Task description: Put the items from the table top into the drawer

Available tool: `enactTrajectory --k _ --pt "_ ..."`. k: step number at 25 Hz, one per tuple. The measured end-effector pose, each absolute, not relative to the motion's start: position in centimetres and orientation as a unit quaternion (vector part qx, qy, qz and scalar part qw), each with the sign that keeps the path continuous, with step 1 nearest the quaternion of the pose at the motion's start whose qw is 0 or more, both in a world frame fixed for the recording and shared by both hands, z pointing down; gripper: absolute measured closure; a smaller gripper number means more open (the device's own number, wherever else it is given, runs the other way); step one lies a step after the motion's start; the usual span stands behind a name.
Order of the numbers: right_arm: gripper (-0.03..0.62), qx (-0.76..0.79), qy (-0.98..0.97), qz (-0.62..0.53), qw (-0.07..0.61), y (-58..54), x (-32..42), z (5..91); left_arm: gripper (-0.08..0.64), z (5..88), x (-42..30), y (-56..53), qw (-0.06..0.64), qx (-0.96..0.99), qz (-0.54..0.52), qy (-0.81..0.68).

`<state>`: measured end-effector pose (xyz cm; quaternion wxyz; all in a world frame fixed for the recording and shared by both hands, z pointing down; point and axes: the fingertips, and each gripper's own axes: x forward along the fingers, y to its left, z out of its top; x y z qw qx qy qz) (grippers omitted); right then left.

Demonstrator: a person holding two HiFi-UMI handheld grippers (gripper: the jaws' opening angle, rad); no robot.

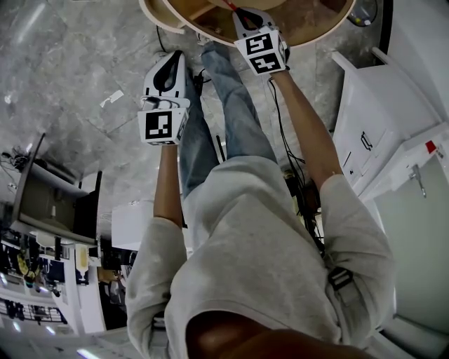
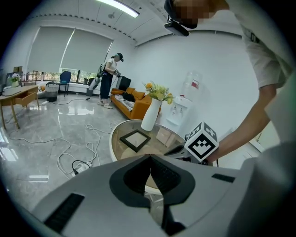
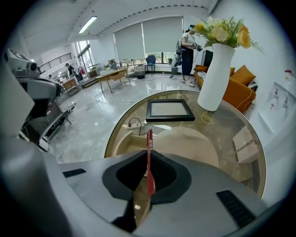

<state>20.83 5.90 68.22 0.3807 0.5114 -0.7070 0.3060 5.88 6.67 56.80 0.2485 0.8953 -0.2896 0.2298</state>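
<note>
My right gripper [image 3: 148,156] is shut on a thin red pen [image 3: 150,139], which sticks up between the jaws above the near edge of a round glass table [image 3: 115,132]. In the head view that gripper [image 1: 243,14] and the pen [image 1: 229,5] are at the top, over the table rim [image 1: 165,21]. On the table lie a black picture frame [image 3: 169,110] and a white vase of yellow flowers [image 3: 214,76]. My left gripper [image 2: 150,159] is shut on nothing and hangs off the table [image 2: 118,132], to the left of the right gripper [image 2: 202,142]. No drawer shows.
A white cable [image 3: 134,124] and a pale folded card [image 3: 244,143] lie on the glass. A white cabinet [image 1: 365,133] stands to my right, cables run over the grey floor [image 2: 69,157], and an orange sofa [image 2: 134,104] and another person [image 2: 107,76] are far behind.
</note>
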Motion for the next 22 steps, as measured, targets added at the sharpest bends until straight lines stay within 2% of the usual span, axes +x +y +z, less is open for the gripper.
enactTrajectory --k 5,12,22 --pt "0.482 0.499 -0.705 0.320 0.389 4.8 20.7 69.9 0.545 56.9 5.7 6.6 0.252 0.895 0.223 -0.293" --pt "0.482 0.481 -0.695 0.332 0.419 4.9 20.4 72.4 0.545 57.7 4.3 6.8 0.261 0.889 0.226 -0.301" --pt "0.523 0.485 -0.688 0.331 0.427 4.9 20.4 73.0 0.545 57.9 2.8 6.3 0.262 0.886 0.224 -0.310"
